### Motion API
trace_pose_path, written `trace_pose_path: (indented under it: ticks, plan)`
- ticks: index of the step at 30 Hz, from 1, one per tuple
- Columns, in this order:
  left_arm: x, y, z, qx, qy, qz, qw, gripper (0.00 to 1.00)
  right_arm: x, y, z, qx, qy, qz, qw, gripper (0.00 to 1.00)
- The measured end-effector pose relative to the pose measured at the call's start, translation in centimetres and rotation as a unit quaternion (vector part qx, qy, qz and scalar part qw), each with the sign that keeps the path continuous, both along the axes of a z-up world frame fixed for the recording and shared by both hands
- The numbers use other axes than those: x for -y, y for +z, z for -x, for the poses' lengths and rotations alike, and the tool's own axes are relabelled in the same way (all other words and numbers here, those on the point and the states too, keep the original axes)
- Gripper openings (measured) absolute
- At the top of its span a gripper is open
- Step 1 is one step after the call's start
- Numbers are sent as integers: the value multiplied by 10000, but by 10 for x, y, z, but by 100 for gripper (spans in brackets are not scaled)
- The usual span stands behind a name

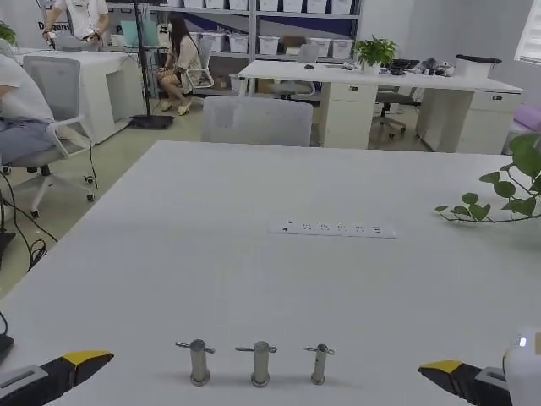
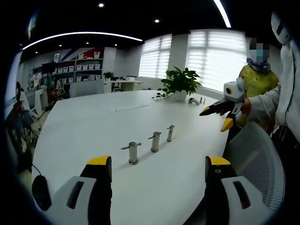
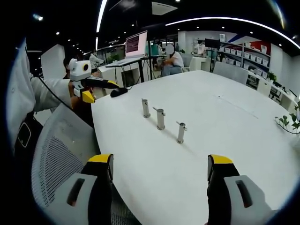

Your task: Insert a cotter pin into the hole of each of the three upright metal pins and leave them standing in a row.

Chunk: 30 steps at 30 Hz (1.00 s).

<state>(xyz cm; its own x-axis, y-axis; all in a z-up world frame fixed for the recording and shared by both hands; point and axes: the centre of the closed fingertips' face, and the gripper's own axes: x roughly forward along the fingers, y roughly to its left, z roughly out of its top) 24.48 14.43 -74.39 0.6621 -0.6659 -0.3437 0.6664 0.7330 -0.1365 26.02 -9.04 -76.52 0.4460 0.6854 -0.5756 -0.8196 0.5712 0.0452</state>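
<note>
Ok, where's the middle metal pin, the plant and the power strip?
middle metal pin (image 1: 260,365), head view, on its shaft
plant (image 1: 528,156), head view, on a big leaf
power strip (image 1: 333,228), head view, on its middle

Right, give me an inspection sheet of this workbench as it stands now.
Surface: white table, no spills seen.
Job's things: three metal pins upright in a row, a cotter pin through each top.
Clutter: power strip mid-table; plant at the right edge.
Grippers: left gripper and right gripper open, empty, back from the pins.
Cables: black cables on the floor, left.
Surroundings: office; grey chair, shelves, a seated person.
</note>
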Motion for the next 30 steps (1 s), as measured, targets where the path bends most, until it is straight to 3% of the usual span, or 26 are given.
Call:
trace_pose_path:
  ticks: [30]
  plan:
    - [-2,0,3,-1,38,-4,10000,81,0,-1,0,7,3,1,10000,84]
